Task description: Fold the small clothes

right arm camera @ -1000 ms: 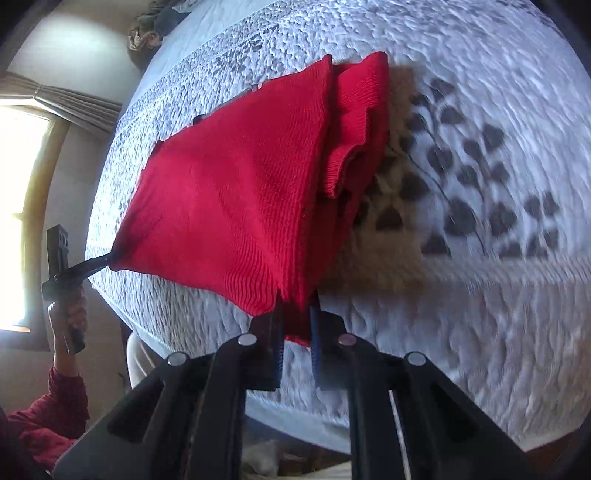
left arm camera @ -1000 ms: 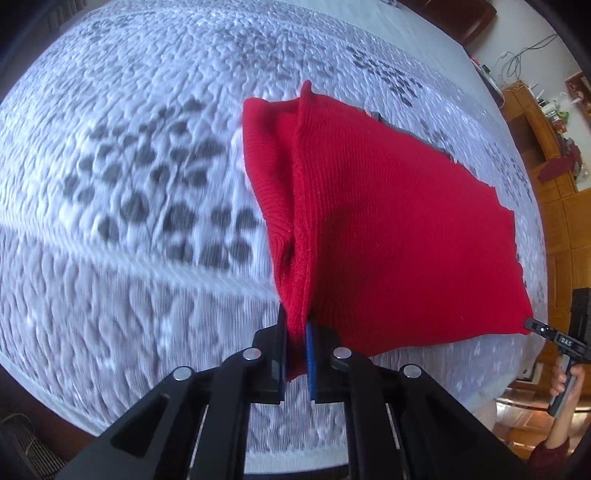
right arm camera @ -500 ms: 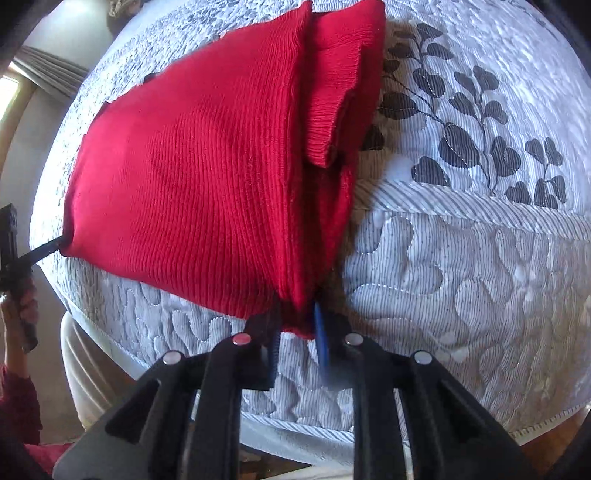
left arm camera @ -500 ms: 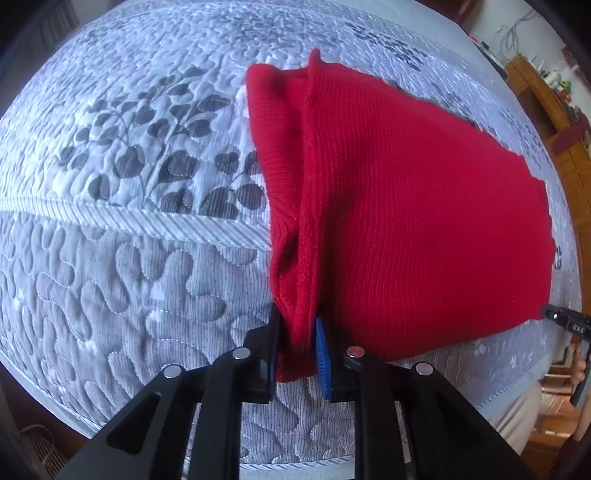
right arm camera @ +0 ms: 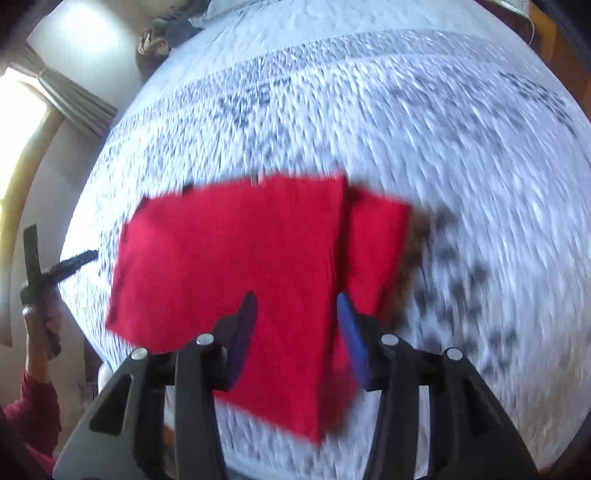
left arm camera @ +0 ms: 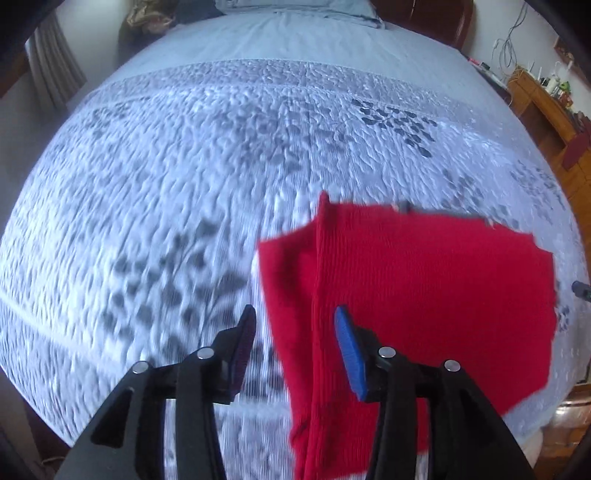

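1. Red knit garment (left arm camera: 424,295): it lies folded on the quilted bedspread (left arm camera: 184,184), near the bed's front edge. A narrower folded layer shows along one side, and a raised ridge runs up the cloth where the layers meet. The flat lie suggests a fold has just been laid down.

2. Left gripper (left arm camera: 295,343): your jaws have just been opening and now stand moderately wide. The garment's ridged side edge lies between the fingers, yet neither pad presses on it, so the cloth rests on the bed by its own weight. Releasing here leaves the fold where it was placed.

3. Right gripper (right arm camera: 297,336): your jaws have likewise just been opening, to a similar moderate gap. Red cloth shows between the fingers but is not pinched.

4. Cross view: from the right wrist camera, your left hand (right arm camera: 37,310) and its tool appear just beside the garment's far side edge, clear of it. Both views are blurred.

5. Judgement: letting go at both sides together probably keeps the fold square. The next move likely calls for regripping to make another fold.

6. Surroundings: pillows (left arm camera: 295,7) sit at the bed's head, and a curtain (right arm camera: 77,99) hangs by the bright window.
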A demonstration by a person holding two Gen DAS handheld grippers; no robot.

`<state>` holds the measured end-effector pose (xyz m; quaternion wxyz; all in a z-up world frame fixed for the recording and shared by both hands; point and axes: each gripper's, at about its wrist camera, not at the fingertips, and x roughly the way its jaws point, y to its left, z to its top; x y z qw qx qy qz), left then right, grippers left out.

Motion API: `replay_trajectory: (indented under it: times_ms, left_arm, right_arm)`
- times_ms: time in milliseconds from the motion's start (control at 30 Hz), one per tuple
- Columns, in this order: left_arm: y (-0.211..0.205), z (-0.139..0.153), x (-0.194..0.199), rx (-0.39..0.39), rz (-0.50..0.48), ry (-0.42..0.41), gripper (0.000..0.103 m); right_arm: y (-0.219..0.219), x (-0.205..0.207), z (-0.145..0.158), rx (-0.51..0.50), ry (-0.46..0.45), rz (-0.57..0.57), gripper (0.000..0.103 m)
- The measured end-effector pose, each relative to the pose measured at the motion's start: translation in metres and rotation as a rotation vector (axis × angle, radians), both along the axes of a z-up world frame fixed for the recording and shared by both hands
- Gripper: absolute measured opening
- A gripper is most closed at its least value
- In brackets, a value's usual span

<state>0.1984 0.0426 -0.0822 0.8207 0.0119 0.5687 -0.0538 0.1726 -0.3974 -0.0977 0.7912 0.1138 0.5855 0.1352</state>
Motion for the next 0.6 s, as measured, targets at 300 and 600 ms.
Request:
replay_trajectory:
  times_ms: [300,600]
  left_arm:
    - [-0.023,-0.065,0.064,0.01,-0.009,0.057,0.04]
    - [-0.022,-0.066,0.082,-0.057,-0.034,0.054,0.004]
  right_arm:
    - [-0.011,0.077,-0.07,0.022,0.102,-0.053,0.043]
    - [-0.019,0.089,-0.07,-0.006,0.063,-0.043,0.003]
